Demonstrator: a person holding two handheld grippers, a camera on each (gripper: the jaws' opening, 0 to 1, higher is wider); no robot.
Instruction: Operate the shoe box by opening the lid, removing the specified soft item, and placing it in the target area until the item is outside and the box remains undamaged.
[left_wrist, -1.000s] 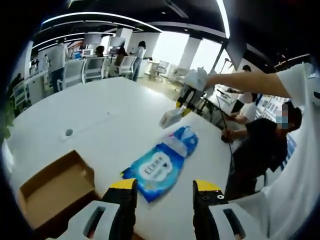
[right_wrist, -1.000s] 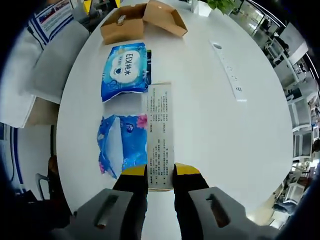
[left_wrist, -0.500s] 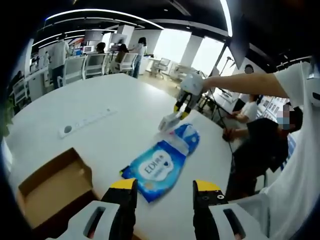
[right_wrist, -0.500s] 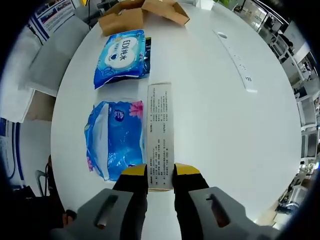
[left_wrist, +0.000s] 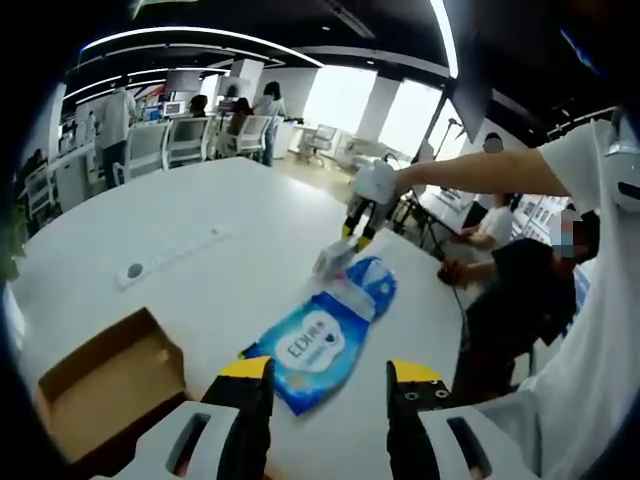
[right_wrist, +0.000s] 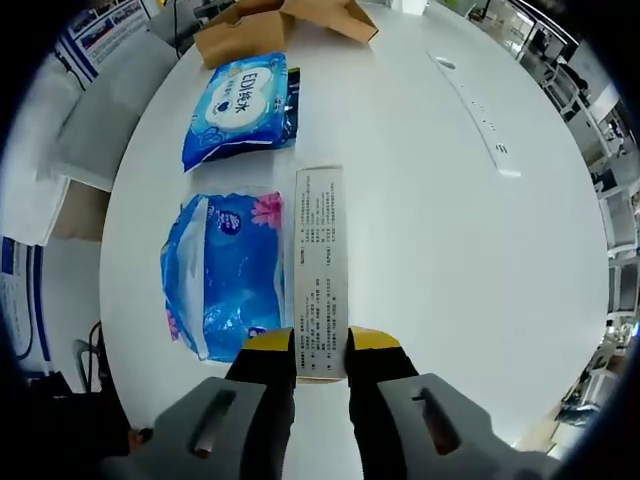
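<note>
The open cardboard shoe box (left_wrist: 105, 385) lies at my lower left on the white table (left_wrist: 230, 215). In the right gripper view its flaps (right_wrist: 270, 25) sit at the far edge. A blue wipes pack (left_wrist: 315, 345) (right_wrist: 242, 110) rests flat beside it. A second blue soft pack (left_wrist: 370, 282) (right_wrist: 225, 275) lies further along. My right gripper (right_wrist: 320, 350) (left_wrist: 355, 232) is shut on a narrow white printed carton (right_wrist: 320, 270) (left_wrist: 335, 260), held low beside that second pack. My left gripper (left_wrist: 330, 375) is open with nothing between its fingers, above the wipes pack's near end.
A white power strip (left_wrist: 170, 255) (right_wrist: 475, 115) lies on the table away from the packs. A seated person (left_wrist: 520, 290) is close to the table edge on the right. Chairs and desks (left_wrist: 170, 140) with people stand in the background.
The right gripper has carried the white carton lower and nearer the table, next to the second blue pack. The left gripper stays open and almost still.
</note>
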